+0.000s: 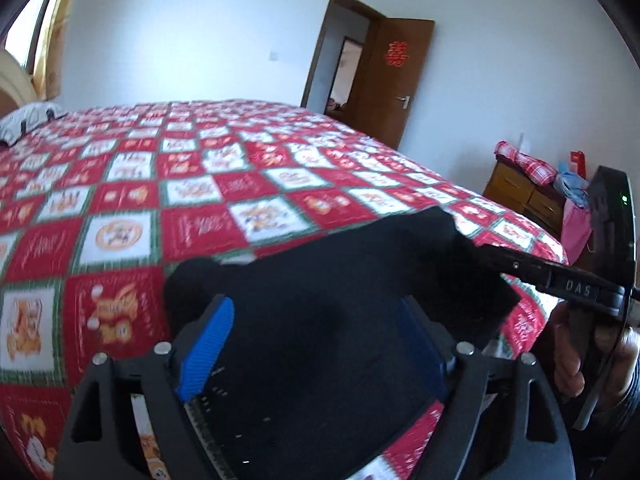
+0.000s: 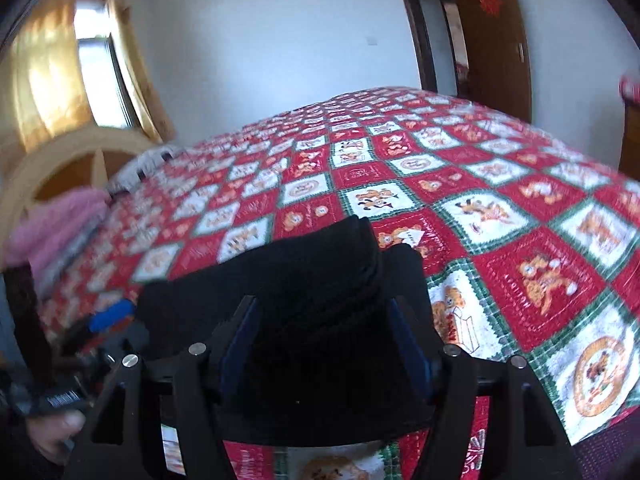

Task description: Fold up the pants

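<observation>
Black pants being seen folded on quilted bed, at 6 o'clock in both views. Left gripper fingers being held apart, cloth between, unpinched; right gripper likewise. Risk judged: stacked layers at 12 o'clock being snagged, folds being dragged open.

A bed covered by a red, white and green checked quilt fills the room. Folded black pants lie at its near edge, a grey pillow far left.
</observation>
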{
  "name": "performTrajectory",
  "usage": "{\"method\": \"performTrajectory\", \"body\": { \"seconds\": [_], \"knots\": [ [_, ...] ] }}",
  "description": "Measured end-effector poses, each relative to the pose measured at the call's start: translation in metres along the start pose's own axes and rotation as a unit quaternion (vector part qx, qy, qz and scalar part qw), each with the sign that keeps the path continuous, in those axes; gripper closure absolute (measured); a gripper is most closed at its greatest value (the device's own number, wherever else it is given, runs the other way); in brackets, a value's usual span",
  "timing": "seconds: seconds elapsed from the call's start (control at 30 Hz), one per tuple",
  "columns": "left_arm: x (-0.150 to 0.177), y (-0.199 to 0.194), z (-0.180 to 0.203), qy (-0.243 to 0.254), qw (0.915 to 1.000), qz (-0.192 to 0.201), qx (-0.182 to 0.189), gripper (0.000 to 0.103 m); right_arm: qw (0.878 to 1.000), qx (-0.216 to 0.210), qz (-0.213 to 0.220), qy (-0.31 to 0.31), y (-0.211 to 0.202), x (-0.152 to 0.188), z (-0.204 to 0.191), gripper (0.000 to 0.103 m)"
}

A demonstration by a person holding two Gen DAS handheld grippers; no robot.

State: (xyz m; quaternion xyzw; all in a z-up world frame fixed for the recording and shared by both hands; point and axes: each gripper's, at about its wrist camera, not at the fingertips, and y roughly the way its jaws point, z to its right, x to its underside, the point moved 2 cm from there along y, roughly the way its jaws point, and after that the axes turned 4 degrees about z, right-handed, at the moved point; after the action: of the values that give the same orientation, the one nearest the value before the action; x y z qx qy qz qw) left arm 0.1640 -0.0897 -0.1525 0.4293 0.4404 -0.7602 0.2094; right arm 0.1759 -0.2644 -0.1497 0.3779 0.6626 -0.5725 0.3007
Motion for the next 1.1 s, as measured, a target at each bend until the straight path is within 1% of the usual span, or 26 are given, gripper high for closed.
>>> {"method": "performTrajectory", "body": {
  "seconds": [0.07,0.1,0.13,0.2,0.23,0.27,0.4,0.53,0.6,0.77,0.8,0.87,0.93,0.97,1.03,1.07,1.1],
  "knots": [
    [0.006,0.006,-0.004,-0.001,0.9999,-0.012,-0.006,0.017,1.000,0.019,-0.007,-0.016,0.005,0.004,-0.002,0.036],
    [0.009,0.008,-0.005,0.000,0.9999,-0.014,-0.007,0.017,1.000,0.021,-0.017,-0.015,0.007,0.005,0.001,0.039],
    [0.011,0.010,-0.004,0.004,0.9998,-0.016,-0.009,0.017,0.999,0.022,-0.024,-0.011,0.008,0.006,0.004,0.054],
    [0.014,0.011,-0.004,0.012,0.9997,-0.018,-0.011,0.015,0.999,0.031,-0.032,-0.009,0.006,0.008,0.011,0.069],
    [0.016,0.011,-0.003,0.016,0.9996,-0.018,-0.012,0.015,0.999,0.032,-0.033,-0.003,0.004,0.008,0.015,0.080],
    [0.017,0.009,-0.004,0.018,0.9996,-0.019,-0.011,0.015,0.999,0.029,-0.037,0.007,0.003,0.008,0.021,0.082],
    [0.019,0.009,-0.007,0.016,0.9996,-0.021,-0.010,0.014,0.997,0.013,-0.059,0.053,0.003,0.014,0.043,0.084],
    [0.019,0.007,-0.007,0.017,0.9996,-0.018,-0.011,0.012,0.996,0.017,-0.068,0.062,0.001,0.021,0.051,0.087],
    [0.020,0.006,-0.006,0.023,0.9995,-0.016,-0.015,0.012,0.996,0.018,-0.058,0.071,-0.004,0.019,0.053,0.088],
    [0.019,0.004,-0.007,0.017,0.9997,-0.007,-0.014,0.010,0.998,0.014,-0.022,0.050,-0.026,0.015,0.043,0.089],
    [0.019,0.004,-0.008,0.016,0.9998,-0.006,-0.014,0.007,0.998,0.018,-0.026,0.050,-0.026,0.017,0.045,0.089],
    [0.020,0.007,-0.007,0.018,0.9997,-0.008,-0.012,0.006,0.997,0.034,-0.046,0.055,-0.018,0.023,0.053,0.089],
    [0.024,0.010,-0.004,0.028,0.9993,-0.016,-0.016,0.006,0.994,0.032,-0.072,0.069,-0.004,0.031,0.063,0.089],
    [0.025,0.011,-0.003,0.034,0.9991,-0.018,-0.020,0.006,0.995,0.032,-0.076,0.063,-0.003,0.032,0.063,0.089],
    [0.025,0.010,-0.002,0.039,0.9988,-0.015,-0.025,0.005,0.996,0.030,-0.066,0.058,-0.006,0.030,0.062,0.088],
    [0.024,0.010,-0.002,0.035,0.9990,-0.014,-0.023,0.005,0.996,0.027,-0.060,0.065,-0.008,0.028,0.062,0.086],
    [0.024,0.008,-0.003,0.032,0.9992,-0.012,-0.022,0.005,0.996,0.025,-0.054,0.071,-0.011,0.027,0.064,0.077]
  ]
}}
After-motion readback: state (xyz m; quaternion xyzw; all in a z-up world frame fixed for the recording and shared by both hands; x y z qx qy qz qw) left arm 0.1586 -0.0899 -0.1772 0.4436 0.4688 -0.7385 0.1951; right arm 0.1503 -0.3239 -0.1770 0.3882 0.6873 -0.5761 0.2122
